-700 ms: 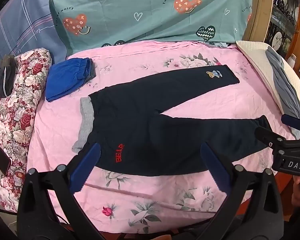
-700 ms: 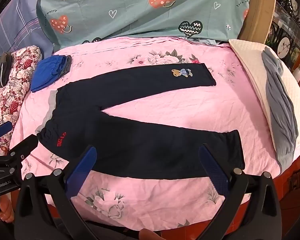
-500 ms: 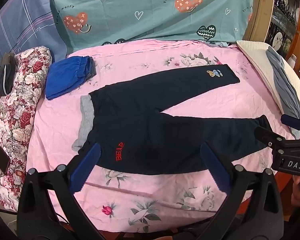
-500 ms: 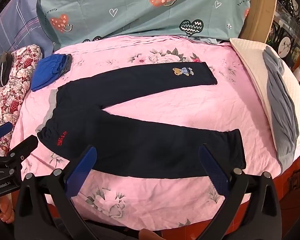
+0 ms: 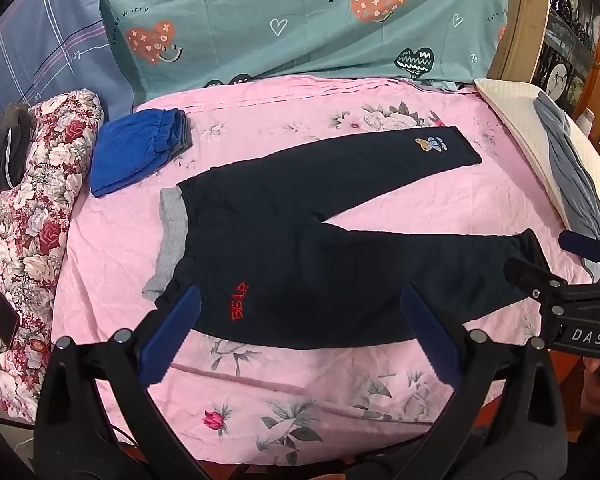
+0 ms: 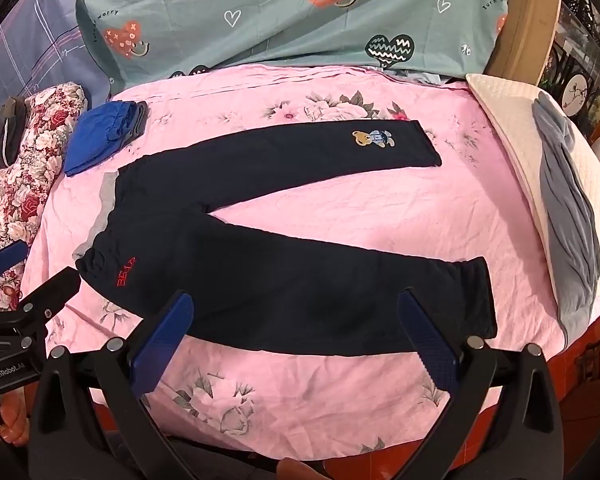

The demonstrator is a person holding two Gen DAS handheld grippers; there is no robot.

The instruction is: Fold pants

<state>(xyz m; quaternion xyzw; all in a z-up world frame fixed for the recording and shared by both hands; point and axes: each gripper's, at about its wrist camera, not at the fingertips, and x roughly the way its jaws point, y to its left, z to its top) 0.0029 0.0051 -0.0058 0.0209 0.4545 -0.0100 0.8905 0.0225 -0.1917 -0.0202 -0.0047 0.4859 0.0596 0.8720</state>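
Pants (image 5: 300, 248) lie spread flat on the bed (image 5: 300, 392) ahead of both hand-held grippers, left (image 5: 300, 320) and right (image 6: 296, 324), jaws apart, holding nothing.

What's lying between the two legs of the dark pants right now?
Only bare pink floral sheet shows in the wedge between the legs of the dark pants, clearest in the right wrist view.
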